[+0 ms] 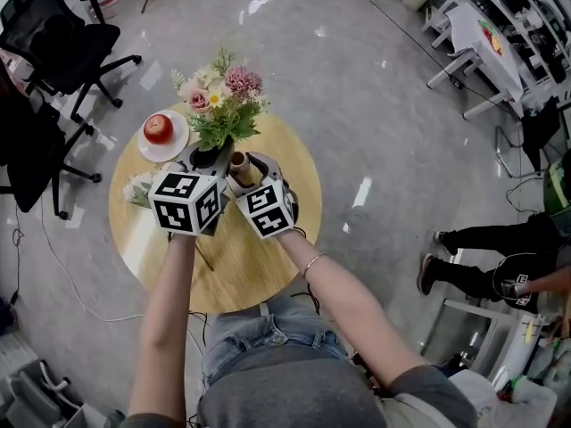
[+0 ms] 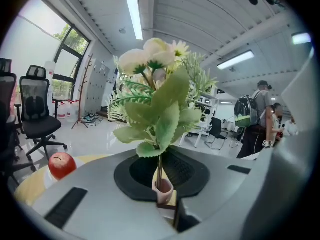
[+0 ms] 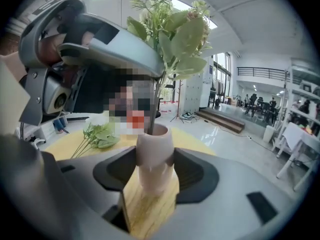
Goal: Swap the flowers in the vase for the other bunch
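Left tool (image 2: pixel 166 206) clenches the flower bunch (image 2: pixel 160 109), right tool (image 3: pixel 150 186) grasps the vase (image 3: pixel 154 151).

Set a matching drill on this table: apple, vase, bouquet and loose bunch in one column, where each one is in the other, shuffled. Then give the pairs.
1 apple
2 vase
3 bouquet
4 loose bunch

A lying flat on the table
B stem clamped in the left gripper
C on the plate
D held by the right gripper

Pairs: 1-C, 2-D, 3-B, 4-A
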